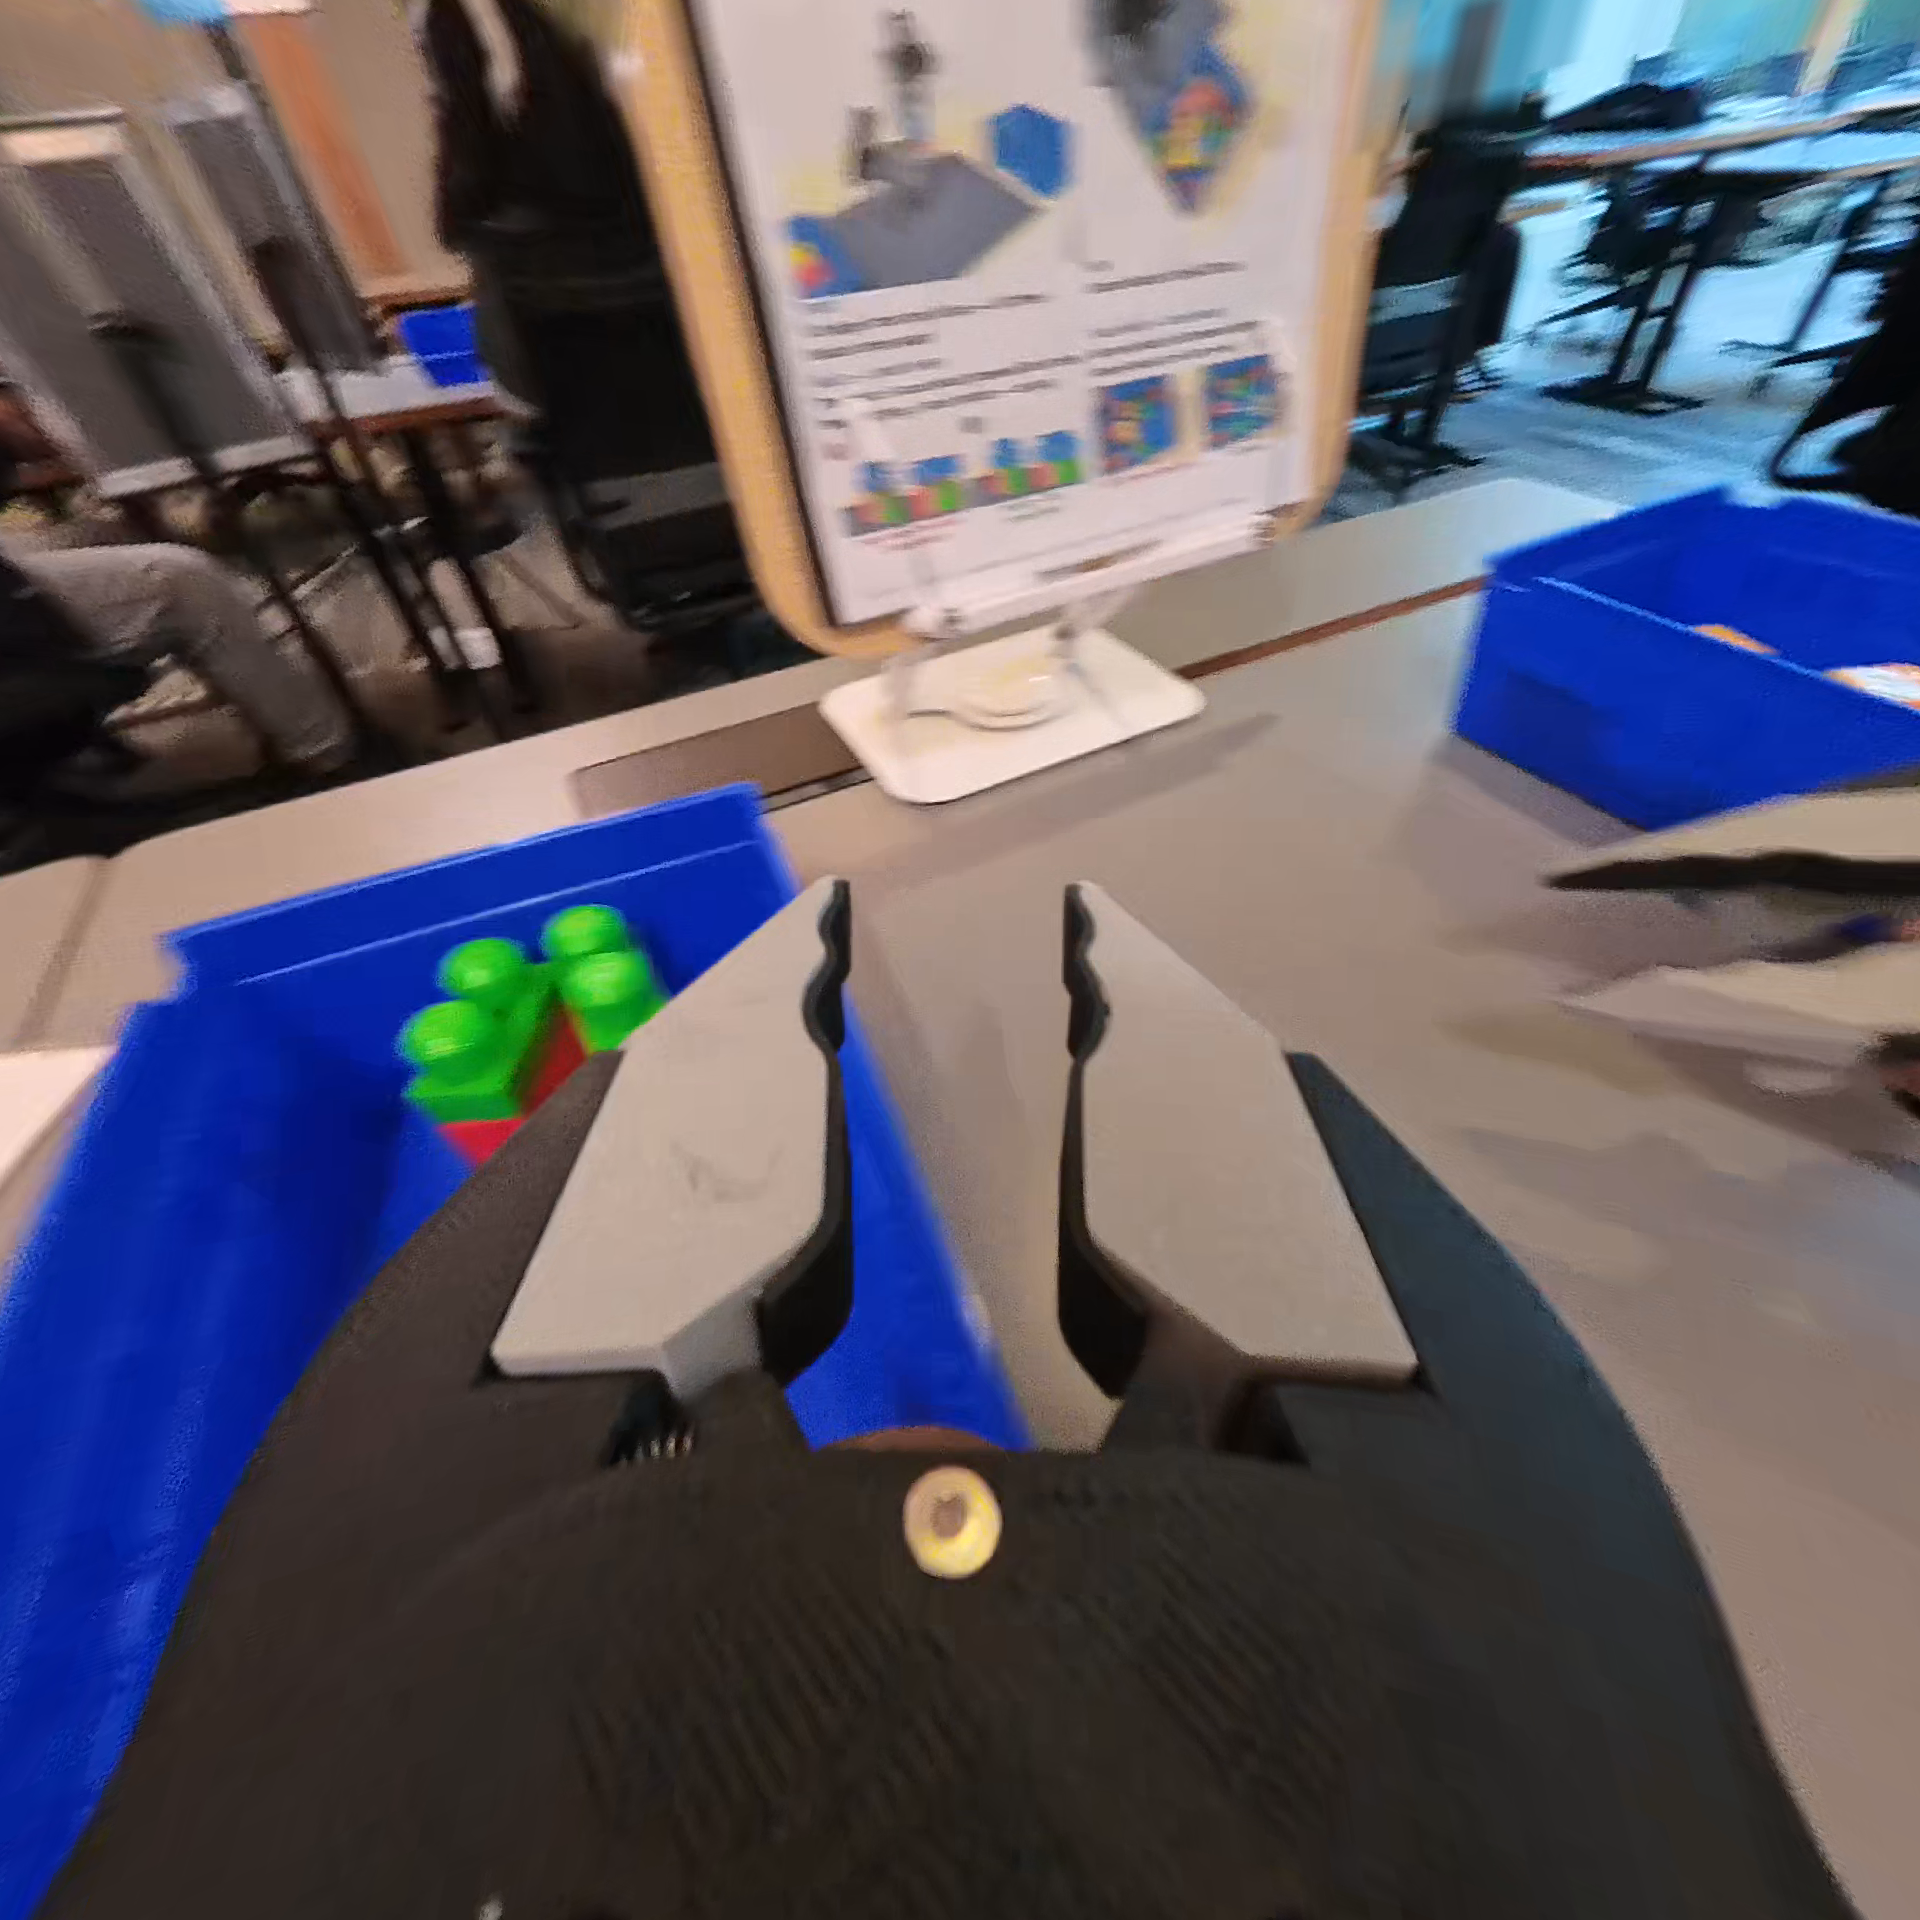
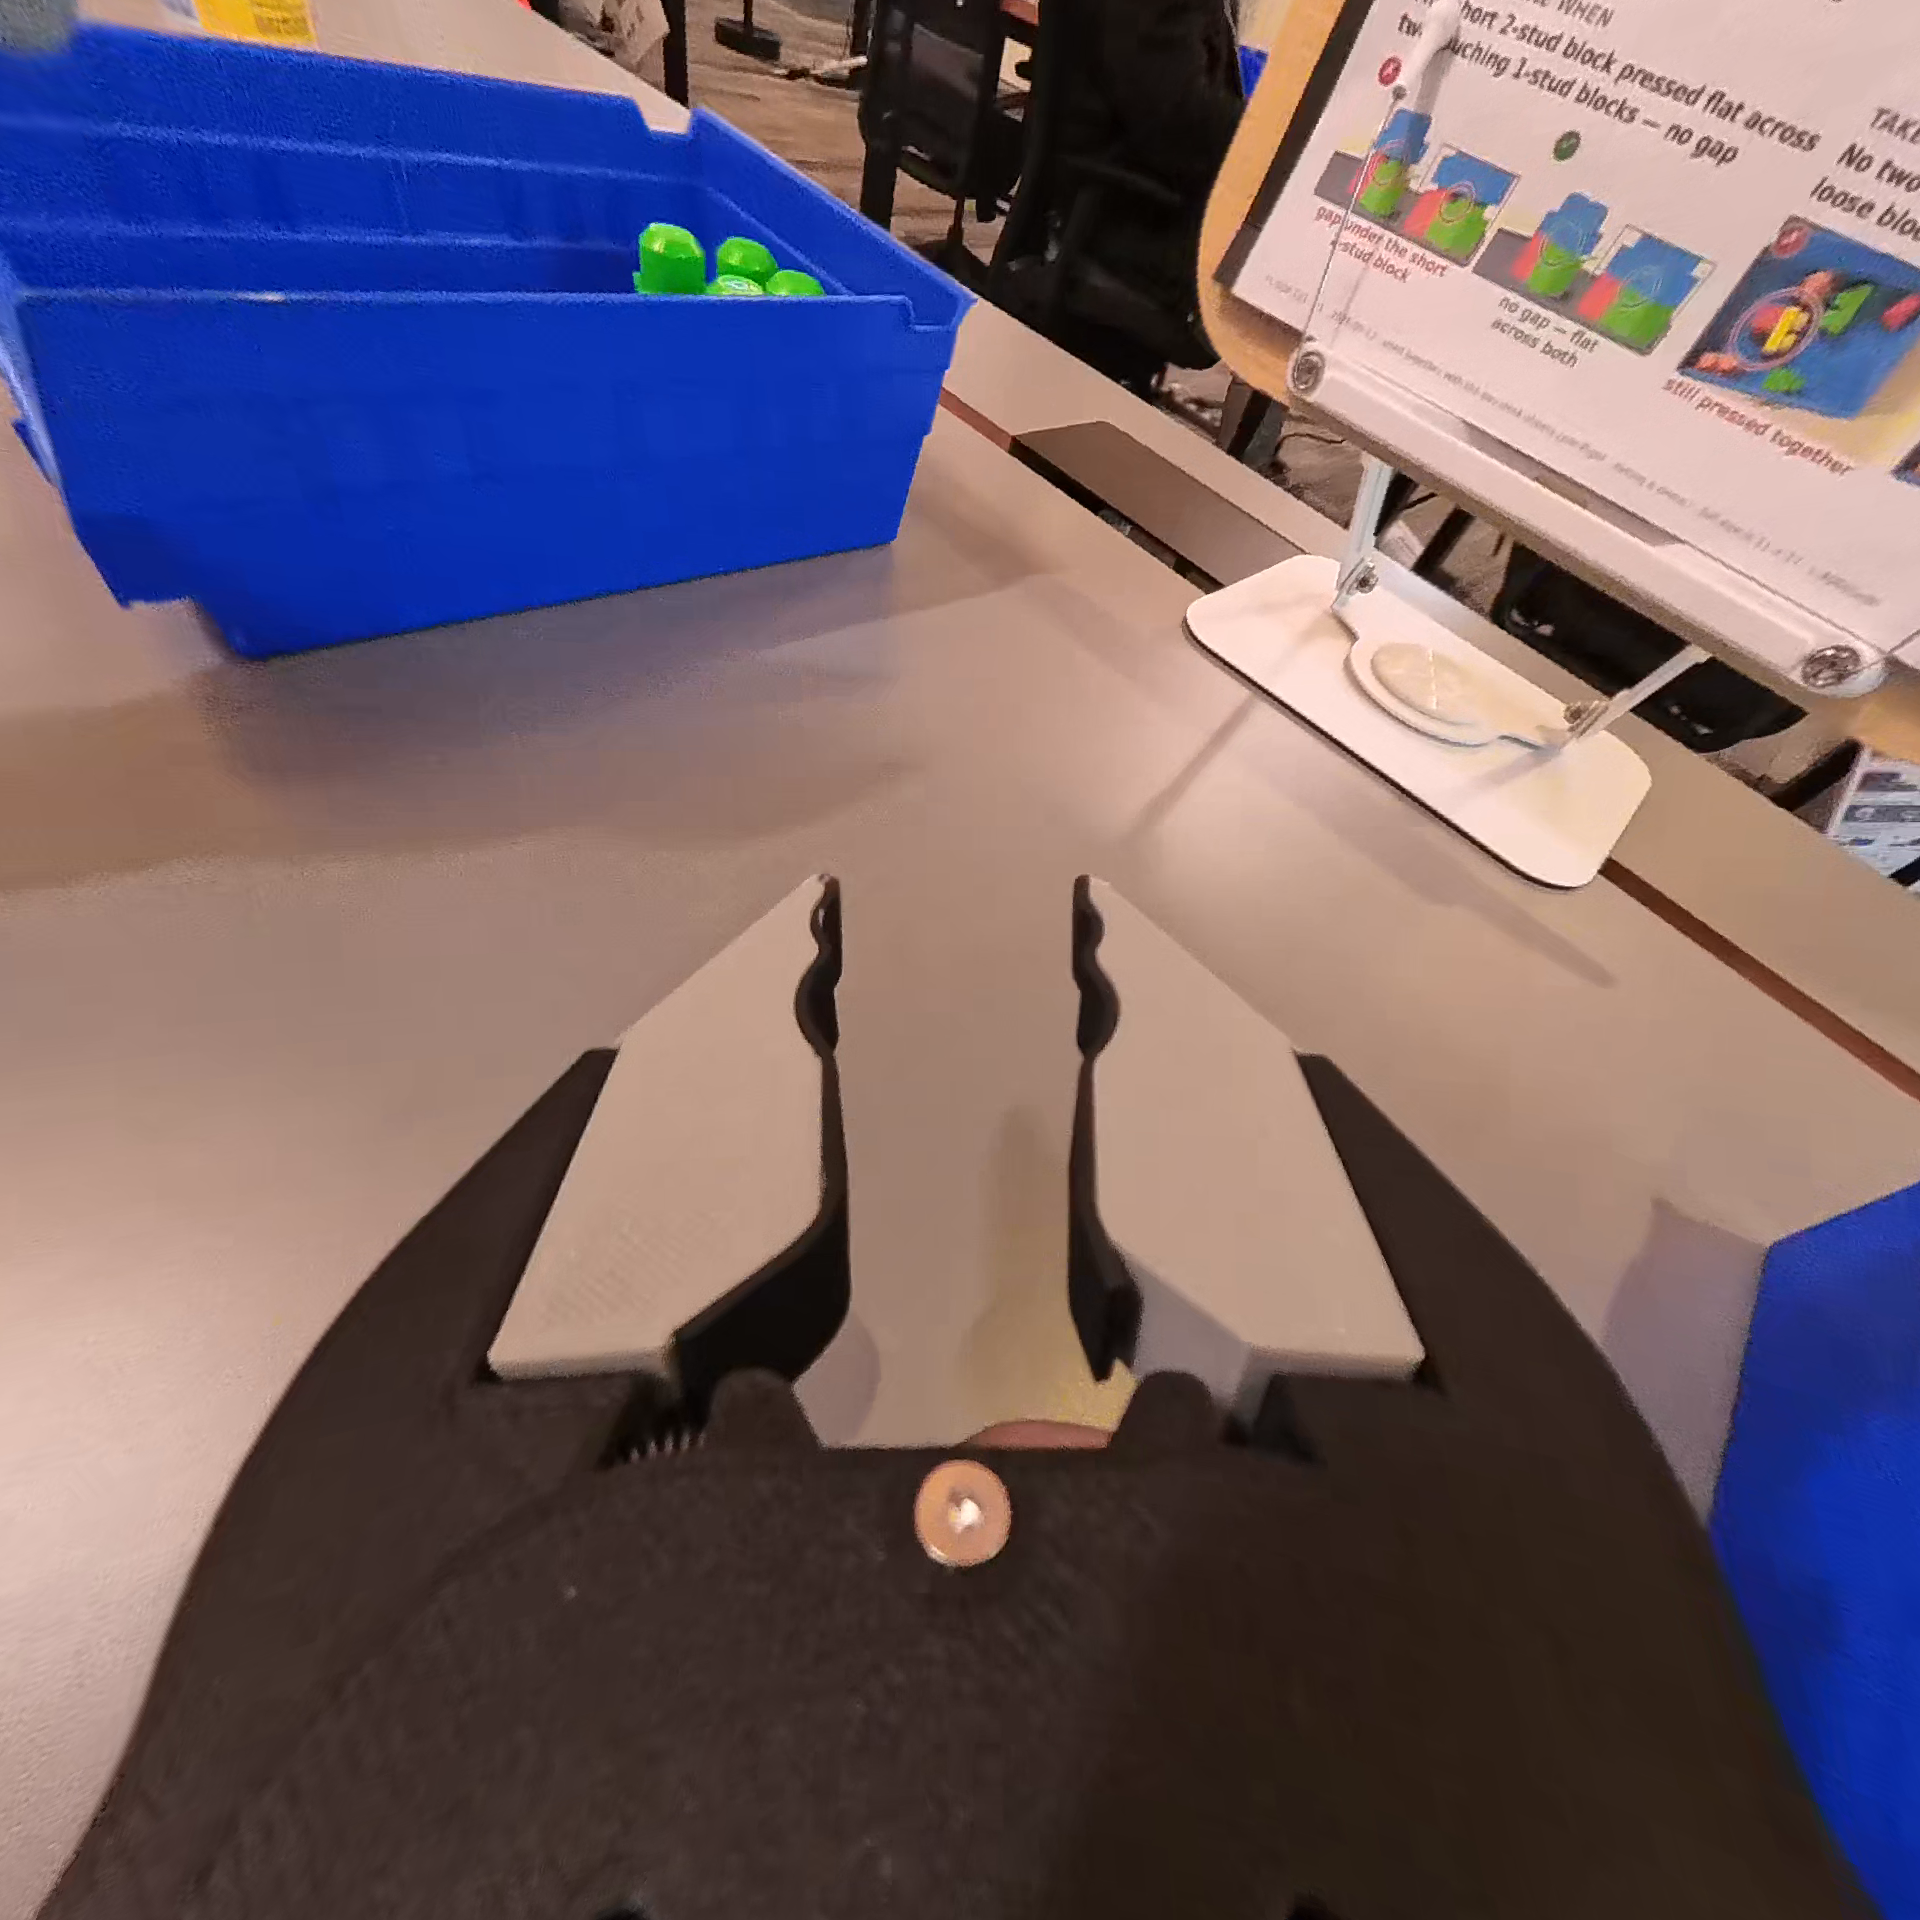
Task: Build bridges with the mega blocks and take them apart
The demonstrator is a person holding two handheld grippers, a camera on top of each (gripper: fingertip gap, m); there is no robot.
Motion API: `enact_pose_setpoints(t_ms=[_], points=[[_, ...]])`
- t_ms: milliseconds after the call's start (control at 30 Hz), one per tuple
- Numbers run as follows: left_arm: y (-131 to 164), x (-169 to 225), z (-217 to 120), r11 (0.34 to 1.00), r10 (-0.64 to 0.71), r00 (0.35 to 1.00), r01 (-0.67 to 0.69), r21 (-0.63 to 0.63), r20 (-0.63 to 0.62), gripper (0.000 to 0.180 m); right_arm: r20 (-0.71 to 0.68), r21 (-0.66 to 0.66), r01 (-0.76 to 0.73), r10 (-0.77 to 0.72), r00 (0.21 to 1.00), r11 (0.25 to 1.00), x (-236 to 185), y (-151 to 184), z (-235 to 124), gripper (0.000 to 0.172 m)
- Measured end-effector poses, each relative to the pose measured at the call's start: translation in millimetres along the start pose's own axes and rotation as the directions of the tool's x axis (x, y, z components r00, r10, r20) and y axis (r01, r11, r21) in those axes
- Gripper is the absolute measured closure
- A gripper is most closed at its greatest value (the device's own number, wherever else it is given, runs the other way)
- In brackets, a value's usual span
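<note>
My left gripper (image 1: 951, 914) is open with nothing between its pads, over the right wall of a blue bin (image 1: 260, 1195). Green blocks (image 1: 520, 997) sit on a red block (image 1: 551, 1070) in that bin, left of my left finger. My right gripper (image 2: 951, 904) is open with nothing between its pads, above the grey table (image 2: 520, 935). The same bin (image 2: 468, 447) stands far left in the right wrist view, with green blocks (image 2: 727, 268) showing over its rim. The right gripper also shows blurred at the right edge of the left wrist view (image 1: 1766, 935).
An instruction board on a white stand (image 1: 1013, 707) stands at the table's far edge; it also shows in the right wrist view (image 2: 1455, 727). A second blue bin (image 1: 1704, 644) sits at the right, its corner in the right wrist view (image 2: 1829, 1507). People and desks are beyond the table. The grippers' ends are close to 20 centimeters from one another.
</note>
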State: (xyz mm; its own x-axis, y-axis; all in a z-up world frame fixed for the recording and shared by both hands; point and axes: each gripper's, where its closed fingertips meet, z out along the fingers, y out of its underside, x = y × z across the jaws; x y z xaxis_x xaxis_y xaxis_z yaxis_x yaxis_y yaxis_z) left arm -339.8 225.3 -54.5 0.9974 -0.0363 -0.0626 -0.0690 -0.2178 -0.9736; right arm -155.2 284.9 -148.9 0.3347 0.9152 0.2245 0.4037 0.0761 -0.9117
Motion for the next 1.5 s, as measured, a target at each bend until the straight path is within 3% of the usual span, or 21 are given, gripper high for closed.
enact_pose_setpoints(t_ms=[100,167,300,567,700,867,967,1033,1133,1233,1333,1500], points=[[6.1,-63.5,15.8,0.993,-0.029,0.992,0.043,-0.111,0.125,0.136,0.023,0.024,-0.035,0.034,0.999,0.999,-0.4,-4.3,-4.1,0.131],[30.8,-83.7,39.4,0.971,-0.045,0.990,0.075,-0.229,0.133,0.133,0.045,0.046,-0.081,0.079,0.996,0.996,1.0,-7.5,-7.4,0.130],[85.5,-104.4,82.3,0.901,-0.052,0.983,0.121,-0.416,0.174,0.134,0.047,0.065,-0.132,0.129,0.991,0.989,8.8,-8.4,-11.4,0.130],[135.2,-135.0,125.1,0.807,0.022,0.967,0.133,-0.575,0.254,0.141,0.058,0.077,-0.129,0.124,0.991,0.989,6.9,-12.0,-12.8,0.130],[127.1,-137.8,124.2,0.832,-0.020,0.969,0.152,-0.534,0.245,0.145,0.049,0.064,-0.093,0.090,0.995,0.994,4.9,-9.7,-11.8,0.130],[82.9,-132.7,91.9,0.910,-0.092,0.976,0.163,-0.382,0.199,0.146,0.112,0.068,-0.138,0.130,0.985,0.988,-2.8,-11.0,-10.9,0.130],[43.0,-93.4,71.2,0.945,-0.247,0.969,0.240,-0.223,-0.004,0.146,0.206,0.077,-0.195,0.176,0.963,0.978,-14.1,-14.7,-10.8,0.129],[7.8,-51.7,51.9,0.944,-0.326,0.925,0.309,-0.112,-0.196,0.146,0.297,0.094,-0.246,0.209,0.932,0.965,-25.0,-20.8,-12.9,0.129],[-26.6,23.7,24.5,0.938,-0.321,0.841,0.344,-0.027,-0.436,0.146,0.452,0.121,-0.366,0.277,0.848,0.923,-38.6,-34.1,-19.2,0.126],[-34.9,97.3,9.7,0.956,-0.227,0.789,0.293,0.025,-0.571,0.147,0.623,0.123,-0.539,0.358,0.696,0.833,-42.5,-50.8,-31.4,0.119],[-39.4,154.0,-5.0,0.931,-0.232,0.656,0.364,0.031,-0.718,0.146,0.757,0.146,-0.668,0.353,0.550,0.729,-36.9,-69.6,-53.1,0.116],[-28.3,194.5,-7.9,0.884,-0.308,0.510,0.465,-0.044,-0.803,0.146,0.837,0.190,-0.746,0.291,0.462,0.638,-28.2,-86.2,-78.8,0.116]])
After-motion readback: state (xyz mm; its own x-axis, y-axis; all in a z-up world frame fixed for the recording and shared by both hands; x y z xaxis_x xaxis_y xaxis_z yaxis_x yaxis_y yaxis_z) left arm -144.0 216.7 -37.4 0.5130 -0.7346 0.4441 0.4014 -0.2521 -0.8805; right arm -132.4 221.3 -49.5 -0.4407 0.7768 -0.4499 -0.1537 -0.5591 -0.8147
